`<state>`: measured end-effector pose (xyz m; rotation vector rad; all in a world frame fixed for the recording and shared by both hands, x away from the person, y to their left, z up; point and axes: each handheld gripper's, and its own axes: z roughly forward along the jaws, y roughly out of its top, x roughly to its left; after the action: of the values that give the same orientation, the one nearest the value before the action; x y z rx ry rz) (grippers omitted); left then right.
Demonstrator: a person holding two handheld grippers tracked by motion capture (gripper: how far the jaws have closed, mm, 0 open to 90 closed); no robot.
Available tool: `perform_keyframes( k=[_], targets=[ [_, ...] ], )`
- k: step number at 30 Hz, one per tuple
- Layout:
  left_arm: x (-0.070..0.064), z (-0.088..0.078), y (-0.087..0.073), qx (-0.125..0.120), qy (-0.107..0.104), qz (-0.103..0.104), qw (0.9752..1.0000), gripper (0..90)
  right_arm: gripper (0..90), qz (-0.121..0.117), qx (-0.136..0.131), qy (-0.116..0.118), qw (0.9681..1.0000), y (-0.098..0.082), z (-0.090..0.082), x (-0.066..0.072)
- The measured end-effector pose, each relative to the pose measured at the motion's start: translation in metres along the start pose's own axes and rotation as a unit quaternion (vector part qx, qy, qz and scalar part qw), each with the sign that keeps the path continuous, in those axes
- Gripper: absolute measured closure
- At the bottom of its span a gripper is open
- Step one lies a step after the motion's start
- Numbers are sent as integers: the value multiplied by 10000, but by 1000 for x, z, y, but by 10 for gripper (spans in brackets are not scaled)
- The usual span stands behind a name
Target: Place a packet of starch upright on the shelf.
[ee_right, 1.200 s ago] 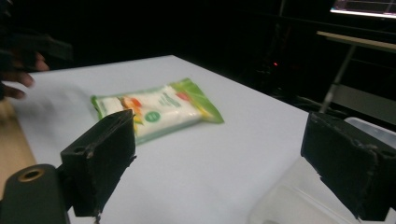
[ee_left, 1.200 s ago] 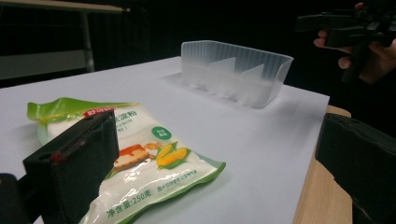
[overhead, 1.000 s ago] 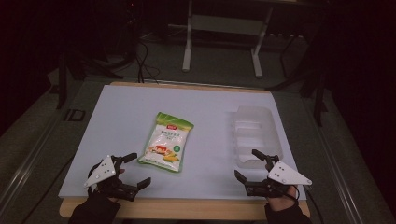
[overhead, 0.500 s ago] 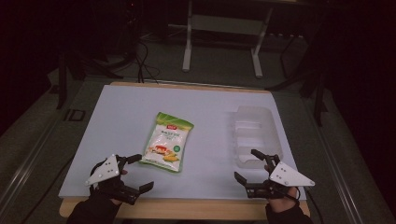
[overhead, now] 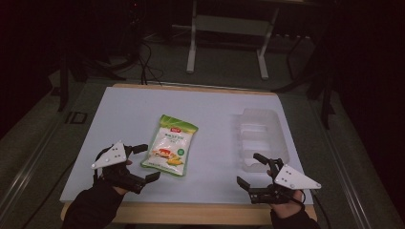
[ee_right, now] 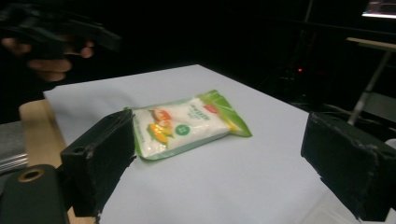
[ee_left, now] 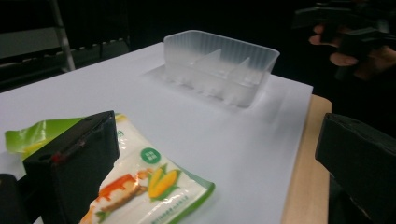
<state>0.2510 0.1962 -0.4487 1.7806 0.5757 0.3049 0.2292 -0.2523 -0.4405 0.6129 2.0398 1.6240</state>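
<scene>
On the white table (overhead: pixel 119 114), a snack bag (overhead: pixel 170 146) is flanked by the left gripper (overhead: pixel 144 163) and right gripper (overhead: pixel 248 171), jaws spread wide, nothing held.

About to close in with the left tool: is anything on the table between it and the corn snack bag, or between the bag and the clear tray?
Nothing visible. The left tool, jaws open, sits right beside the snack bag, with only bare white table between the bag and the clear tray.
</scene>
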Motion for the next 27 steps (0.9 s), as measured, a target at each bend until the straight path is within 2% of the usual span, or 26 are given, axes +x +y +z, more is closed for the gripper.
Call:
perform_keyframes(
  k=[3, 4, 9, 10, 13, 15, 22, 25, 27],
  targets=[
    [7, 4, 5, 6, 59, -39, 10000, 1, 97, 12, -30, -5, 10000, 0, -1, -1],
    [14, 6, 8, 11, 88, -108, 9999, 1, 97, 19, -47, -38, 10000, 0, -1, -1],
    [25, 10, 16, 25, 159, -129, 9998, 1, 98, -29, -50, -38, 10000, 1, -2, -1],
    [30, 13, 20, 110, 238, -139, 9996, 2, 98, -66, -39, -84, 9999, 2, -2, -1],
    [33, 14, 21, 135, 259, -119, 9995, 1, 98, -54, -32, -71, 10000, 2, -2, 0],
    [43, 19, 27, 210, 358, -143, 9990, 2, 98, -80, -7, -88, 9999, 1, -2, 0],
    [60, 33, 29, 376, 519, -151, 9978, 2, 99, -209, -15, -164, 9996, 2, -2, 0],
    [68, 40, 28, 432, 599, -205, 9971, 2, 99, -284, -9, -172, 9994, 2, -2, 2],
    [73, 45, 28, 460, 634, -269, 9966, 2, 100, -236, 11, -146, 9996, 2, -1, 2]
  ],
)
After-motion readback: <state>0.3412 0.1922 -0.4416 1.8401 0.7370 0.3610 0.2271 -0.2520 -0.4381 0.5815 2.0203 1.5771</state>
